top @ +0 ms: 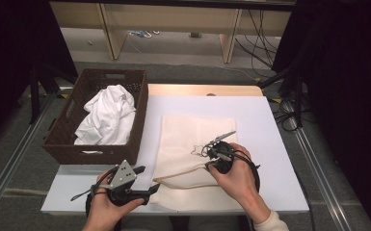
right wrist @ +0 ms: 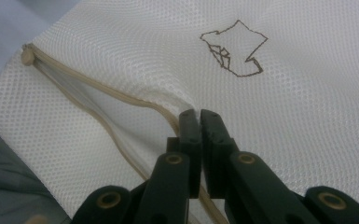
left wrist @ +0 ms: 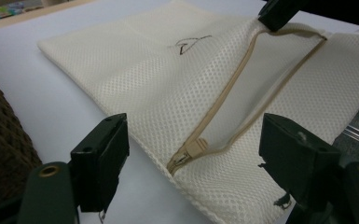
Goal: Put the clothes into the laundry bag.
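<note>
Mesh bag (top: 192, 144): flat on the table (top: 270, 125), zip open.
Right gripper (right wrist: 199, 116): jaws pinching the bag's upper zip edge.
Left gripper (left wrist: 193, 154): jaws spread wide, zip end between them, untouched.

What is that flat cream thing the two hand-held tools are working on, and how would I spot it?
On the white table, right of the brown wicker basket holding white cloth, lies a flat cream mesh laundry bag. The right tool is pinching the edge of its opening. A tan zipper standing open and a small dark line drawing set it apart.
</note>
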The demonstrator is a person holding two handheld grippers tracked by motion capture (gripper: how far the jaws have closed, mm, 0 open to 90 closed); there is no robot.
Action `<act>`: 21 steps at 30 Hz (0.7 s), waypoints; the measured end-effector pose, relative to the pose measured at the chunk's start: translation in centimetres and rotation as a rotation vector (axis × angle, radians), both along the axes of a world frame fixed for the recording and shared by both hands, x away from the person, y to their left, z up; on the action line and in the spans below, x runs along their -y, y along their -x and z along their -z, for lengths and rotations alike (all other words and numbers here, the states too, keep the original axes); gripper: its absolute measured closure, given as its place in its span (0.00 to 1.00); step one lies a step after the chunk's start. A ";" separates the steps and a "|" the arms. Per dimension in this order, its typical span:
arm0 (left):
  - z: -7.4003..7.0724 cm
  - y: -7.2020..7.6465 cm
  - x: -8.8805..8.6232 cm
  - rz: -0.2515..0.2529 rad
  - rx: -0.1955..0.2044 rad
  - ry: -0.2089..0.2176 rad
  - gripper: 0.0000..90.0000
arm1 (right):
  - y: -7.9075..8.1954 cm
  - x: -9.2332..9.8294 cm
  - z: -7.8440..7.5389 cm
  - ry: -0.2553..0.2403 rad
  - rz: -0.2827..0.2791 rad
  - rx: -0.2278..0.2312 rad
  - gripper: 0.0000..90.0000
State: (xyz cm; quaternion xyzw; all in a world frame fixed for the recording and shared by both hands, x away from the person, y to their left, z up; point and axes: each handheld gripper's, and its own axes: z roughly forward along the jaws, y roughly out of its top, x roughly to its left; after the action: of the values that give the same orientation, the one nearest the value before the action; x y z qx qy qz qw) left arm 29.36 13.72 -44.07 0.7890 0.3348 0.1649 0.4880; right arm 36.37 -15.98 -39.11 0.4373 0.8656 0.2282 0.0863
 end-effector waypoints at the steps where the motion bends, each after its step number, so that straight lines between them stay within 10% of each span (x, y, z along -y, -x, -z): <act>1: -0.4 -0.1 -0.2 0.000 0.012 0.000 0.26 | 0.0 0.0 -0.1 -0.002 0.003 0.003 0.99; 9: -3.3 -1.9 -2.4 -0.076 0.085 -0.021 0.22 | -0.2 0.2 -1.2 -0.030 -0.005 0.052 0.99; 21: -6.3 -7.5 -6.2 -0.230 0.093 -0.065 0.19 | -0.1 0.3 -2.4 -0.080 0.020 0.082 0.99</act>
State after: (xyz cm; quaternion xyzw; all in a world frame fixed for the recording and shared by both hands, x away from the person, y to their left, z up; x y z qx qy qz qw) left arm 36.85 19.89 -37.81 0.7522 0.3945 0.2670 0.4553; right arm 36.47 -16.28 -36.72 0.4392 0.8471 0.2796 0.1063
